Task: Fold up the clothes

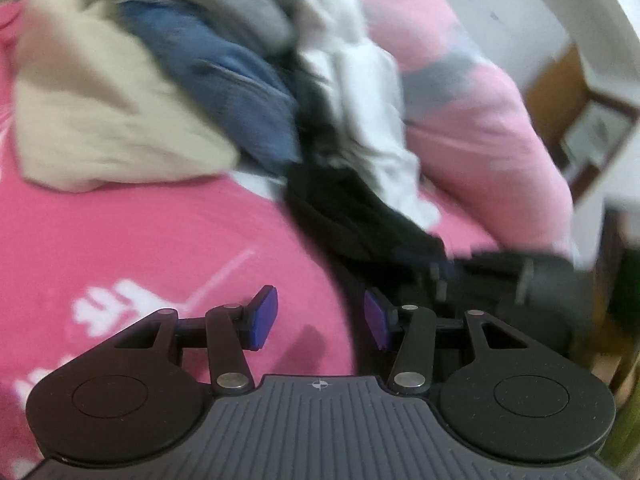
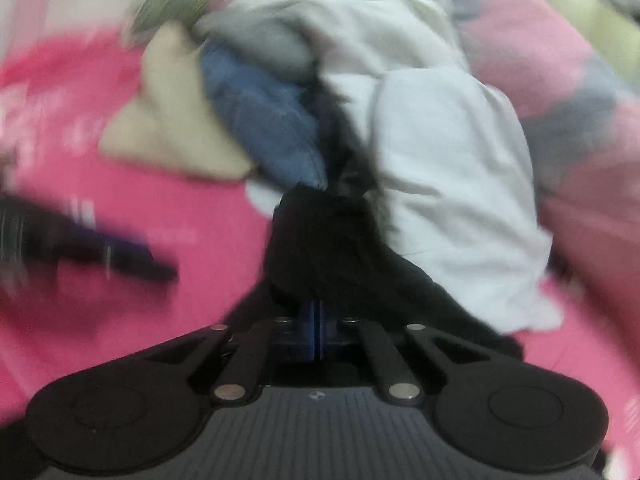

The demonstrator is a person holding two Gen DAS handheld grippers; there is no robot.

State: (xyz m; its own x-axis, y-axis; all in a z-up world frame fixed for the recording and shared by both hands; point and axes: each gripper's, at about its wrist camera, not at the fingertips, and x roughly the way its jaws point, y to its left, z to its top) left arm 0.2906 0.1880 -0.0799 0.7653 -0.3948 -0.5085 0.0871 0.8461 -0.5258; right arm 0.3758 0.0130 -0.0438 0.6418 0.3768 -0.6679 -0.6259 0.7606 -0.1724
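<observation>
My right gripper [image 2: 318, 322] is clamped on the black garment [image 2: 320, 248]; my left gripper [image 1: 320, 318] hangs open over the pink sheet [image 1: 160, 248].
The black garment trails back into the heap: blue piece [image 2: 264, 120], beige piece [image 2: 168, 120], white piece [image 2: 448, 152], all blurred.

Both wrist views near clothes pile [image 1: 224, 80]

Nothing can be read. The pink cloth [image 1: 140, 248] carries white printed characters at the lower left of the left wrist view, and again at the left edge of the right wrist view, but blur leaves every one of them illegible in both.
</observation>
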